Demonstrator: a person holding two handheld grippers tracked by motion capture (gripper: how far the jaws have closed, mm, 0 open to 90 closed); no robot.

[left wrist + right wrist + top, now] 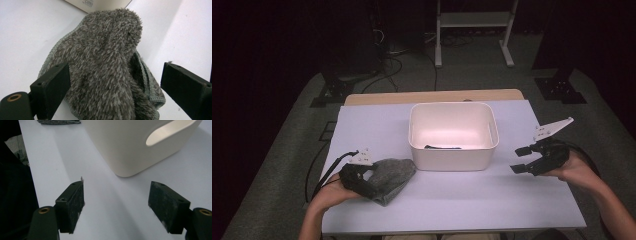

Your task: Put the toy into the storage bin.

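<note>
A grey fuzzy cloth (pixel 394 174) lies bunched on the white table (pixel 462 195), left of a white bin (pixel 453 150). My left gripper (pixel 371 181) is down at the cloth's near left end, open. In the left gripper view the cloth (pixel 107 57) sits between the wide-set jaws of that gripper (pixel 116 72); the left pad (pixel 53 86) is against the pile, while the right pad (pixel 185 87) stands apart from it. My right gripper (pixel 521 160) hovers open and empty right of the bin. The right gripper view has its jaws (pixel 117 192) aimed at the bin's corner (pixel 130 145).
A small dark item (pixel 442 147) lies on the bin's floor. The bin has a slot handle (pixel 170 131) in its side. Bare table stretches between the cloth and my right gripper. Beyond the far table edge are stand legs (pixel 472 30) and cables on the floor.
</note>
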